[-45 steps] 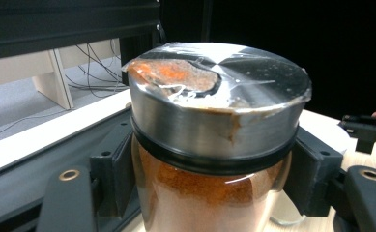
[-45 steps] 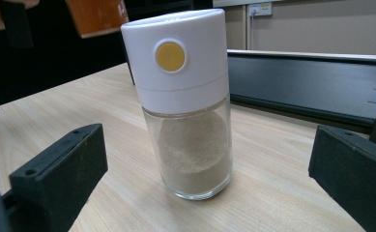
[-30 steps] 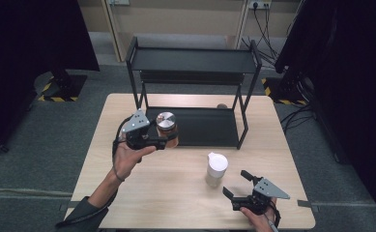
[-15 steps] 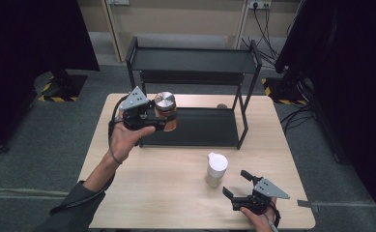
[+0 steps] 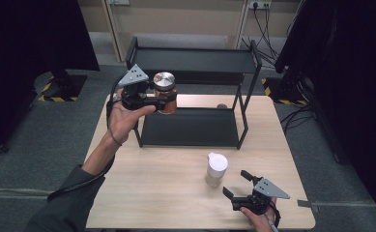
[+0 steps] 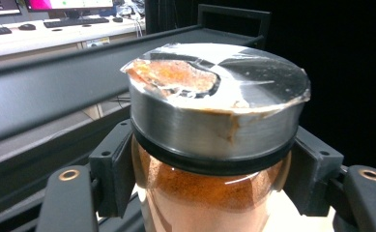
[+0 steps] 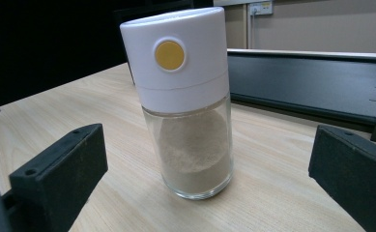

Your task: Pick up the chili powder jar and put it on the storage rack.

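Item: glass spice jar (image 5: 165, 92) with a metal lid and orange-brown powder, clamped below the lid between the pads of the left claw (image 5: 162, 100), upright, held in the air over the left end of the black two-tier rack (image 5: 194, 63), between its upper and lower shelves. Item: clear shaker (image 5: 216, 169) with a white cap, pale powder inside, standing on the wooden worktop (image 5: 161, 193) in front of the rack. Right claw (image 5: 239, 186) lay low on the worktop just beside the shaker, jaws wide apart and gripping nothing.

It looked like a lab: black curtains (image 5: 26, 53) flanked the wooden table (image 5: 166, 193), with hazard-striped stand bases (image 5: 55, 92) and floor cables (image 5: 272, 29).
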